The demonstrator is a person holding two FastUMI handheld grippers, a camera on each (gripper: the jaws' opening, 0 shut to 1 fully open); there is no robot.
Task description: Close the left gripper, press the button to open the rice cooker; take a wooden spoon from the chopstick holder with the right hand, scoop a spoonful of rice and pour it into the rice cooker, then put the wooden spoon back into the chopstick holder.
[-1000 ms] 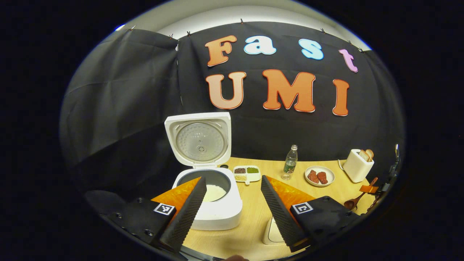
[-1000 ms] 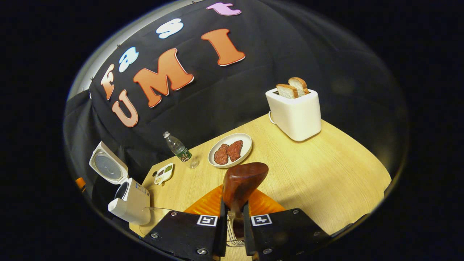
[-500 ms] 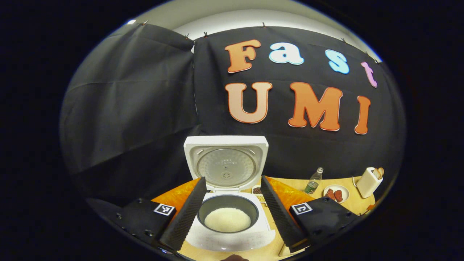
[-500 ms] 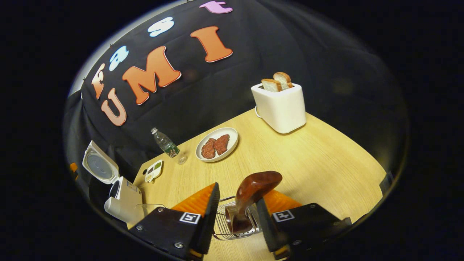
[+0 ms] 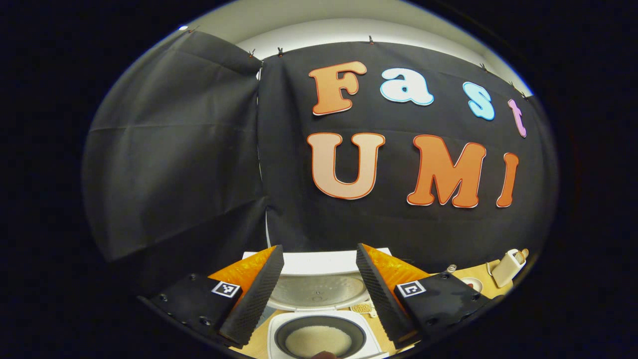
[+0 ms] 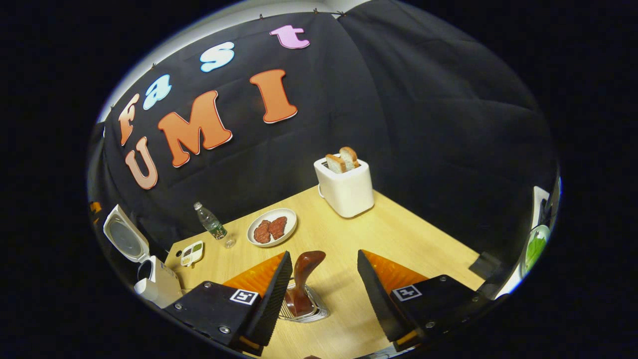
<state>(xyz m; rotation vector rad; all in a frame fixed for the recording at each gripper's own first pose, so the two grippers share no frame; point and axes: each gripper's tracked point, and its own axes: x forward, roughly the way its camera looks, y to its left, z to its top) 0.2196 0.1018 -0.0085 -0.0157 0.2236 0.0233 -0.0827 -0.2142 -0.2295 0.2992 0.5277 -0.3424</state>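
Note:
The white rice cooker [image 5: 319, 344] stands open below my left gripper [image 5: 318, 248], its lid [image 5: 319, 289] upright and white rice in the pot. The left gripper is open, its fingers spread to either side of the lid and holding nothing. In the right gripper view the wooden spoon [image 6: 306, 264] stands bowl-up in the wire chopstick holder [image 6: 305, 313] on the table. My right gripper [image 6: 324, 254] is open; the spoon rises near its left finger and is not gripped. The rice cooker [image 6: 155, 285] sits far left there, its lid up.
On the wooden table [image 6: 398, 234] stand a white toaster [image 6: 346, 192] with two bread slices, a plate of meat [image 6: 271, 233], a water bottle [image 6: 212, 227] and a small divided dish [image 6: 192, 253]. The toaster [image 5: 508, 267] also appears at the far right of the left gripper view.
My right gripper opened and let go of the spoon, which now stands in the holder, and it drew back. The left gripper swung towards the cooker and tilted upward.

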